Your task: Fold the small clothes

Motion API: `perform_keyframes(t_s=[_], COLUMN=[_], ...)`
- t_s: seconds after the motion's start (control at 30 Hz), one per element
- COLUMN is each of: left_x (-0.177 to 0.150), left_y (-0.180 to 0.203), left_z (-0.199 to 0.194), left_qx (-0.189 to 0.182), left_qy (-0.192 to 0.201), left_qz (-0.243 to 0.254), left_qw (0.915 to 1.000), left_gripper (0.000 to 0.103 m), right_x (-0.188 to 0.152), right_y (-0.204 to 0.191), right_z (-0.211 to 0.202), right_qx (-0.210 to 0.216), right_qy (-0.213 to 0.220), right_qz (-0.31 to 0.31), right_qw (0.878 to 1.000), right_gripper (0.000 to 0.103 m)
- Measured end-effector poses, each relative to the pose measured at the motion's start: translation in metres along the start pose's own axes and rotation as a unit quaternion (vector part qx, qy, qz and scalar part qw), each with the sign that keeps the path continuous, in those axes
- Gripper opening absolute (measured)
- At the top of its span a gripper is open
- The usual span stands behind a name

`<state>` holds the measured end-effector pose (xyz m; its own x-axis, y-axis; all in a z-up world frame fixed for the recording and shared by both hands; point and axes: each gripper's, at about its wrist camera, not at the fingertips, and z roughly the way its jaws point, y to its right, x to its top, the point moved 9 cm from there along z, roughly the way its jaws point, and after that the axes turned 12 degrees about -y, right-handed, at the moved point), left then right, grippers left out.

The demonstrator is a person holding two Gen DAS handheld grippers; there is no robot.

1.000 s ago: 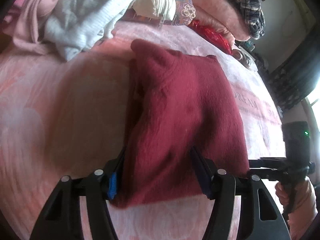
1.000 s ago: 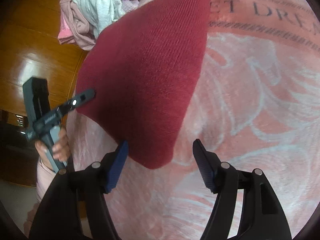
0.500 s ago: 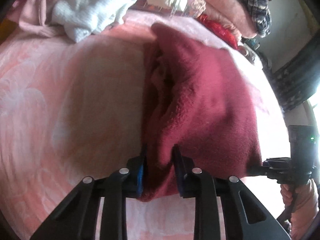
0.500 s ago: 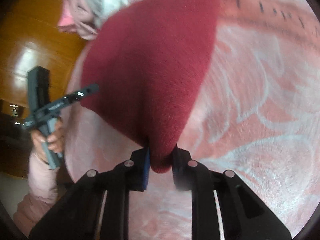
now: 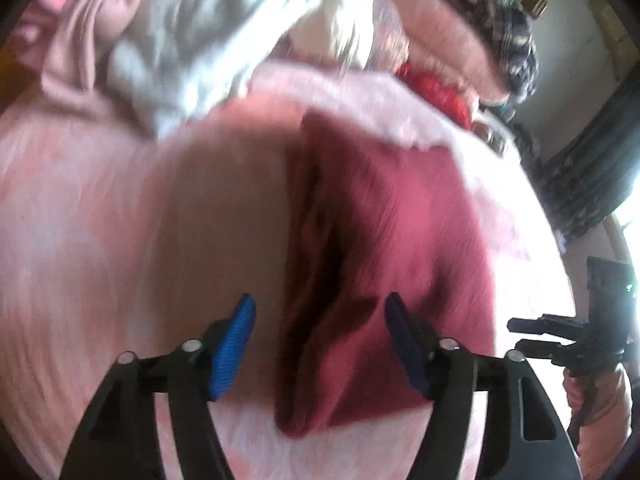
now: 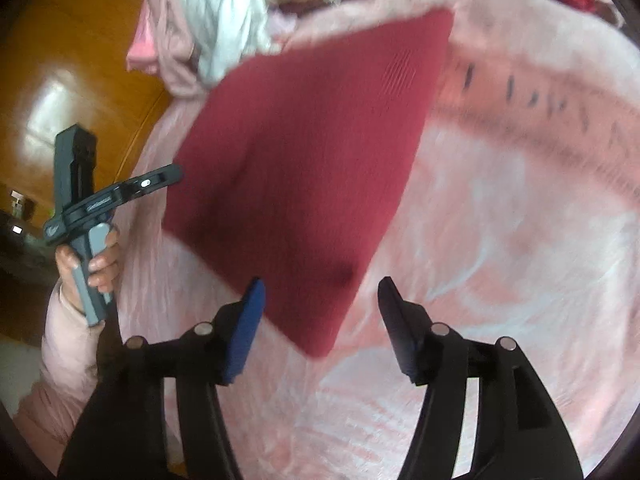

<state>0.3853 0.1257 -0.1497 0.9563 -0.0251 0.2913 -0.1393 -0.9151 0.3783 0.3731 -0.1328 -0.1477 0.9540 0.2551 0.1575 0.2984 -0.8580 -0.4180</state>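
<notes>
On the pink blanket (image 6: pixel 500 240), near its floor-side edge, the folded red garment (image 6: pixel 304 168) lies flat. Left gripper (image 5: pixel 320 340) and right gripper (image 6: pixel 320 320) just opened, jaws wide above its near corners, pads clear of cloth.

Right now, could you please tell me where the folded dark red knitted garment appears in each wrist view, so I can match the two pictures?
Left wrist view: the folded dark red knitted garment fills the centre, its near edge between the fingers of the open left gripper.
Right wrist view: the garment lies centre-left, its near corner pointing toward the open right gripper.
Shared landmark: the heap of pale crumpled clothes beyond the garment.
</notes>
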Motion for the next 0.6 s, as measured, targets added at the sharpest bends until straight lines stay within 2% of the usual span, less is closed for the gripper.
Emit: perform_keyframes(t_s=[0.1,0.17,0.23,0.27,0.3,0.33,0.4,0.53,0.6], left_x=[0.035,0.059,0.077,0.081,0.084,0.087,0.091,0.097,0.094], left_y=[0.008,0.009,0.006,0.008,0.008,0.007,0.005,-0.006,-0.015], left_z=[0.008,0.023,0.042,0.049,0.056,0.059,0.058,0.056,0.068], left_qx=[0.01,0.014,0.019,0.014,-0.003,-0.016,-0.012,-0.013,0.001], left_qy=[0.002,-0.001,-0.013,-0.018,-0.024,-0.023,-0.014,-0.008,-0.019], left_qz=[-0.005,-0.021,-0.038,-0.043,-0.049,-0.061,-0.061,-0.068,-0.076], left_qw=[0.9999,0.9997,0.999,0.9988,0.9985,0.9978,0.998,0.9975,0.9969], left_gripper=[0.073,0.073,0.069,0.055,0.03,0.027,0.014,0.01,0.01], right_x=[0.028,0.046,0.053,0.056,0.057,0.056,0.059,0.059,0.06], right_y=[0.008,0.015,0.018,0.019,0.017,0.012,0.009,0.009,0.008], right_z=[0.001,0.011,0.02,0.024,0.029,0.033,0.036,0.036,0.04], right_qx=[-0.026,-0.025,-0.02,-0.024,-0.023,-0.021,-0.019,-0.024,-0.032], right_qy=[0.007,0.004,0.002,0.001,0.003,0.003,0.01,0.018,0.02], right_qz=[0.02,0.034,0.034,0.032,0.029,0.027,0.021,0.015,0.016], right_qw=[0.999,0.999,0.999,0.999,0.999,0.999,1.0,0.999,0.999], right_gripper=[0.068,0.068,0.067,0.066,0.065,0.064,0.064,0.062,0.062])
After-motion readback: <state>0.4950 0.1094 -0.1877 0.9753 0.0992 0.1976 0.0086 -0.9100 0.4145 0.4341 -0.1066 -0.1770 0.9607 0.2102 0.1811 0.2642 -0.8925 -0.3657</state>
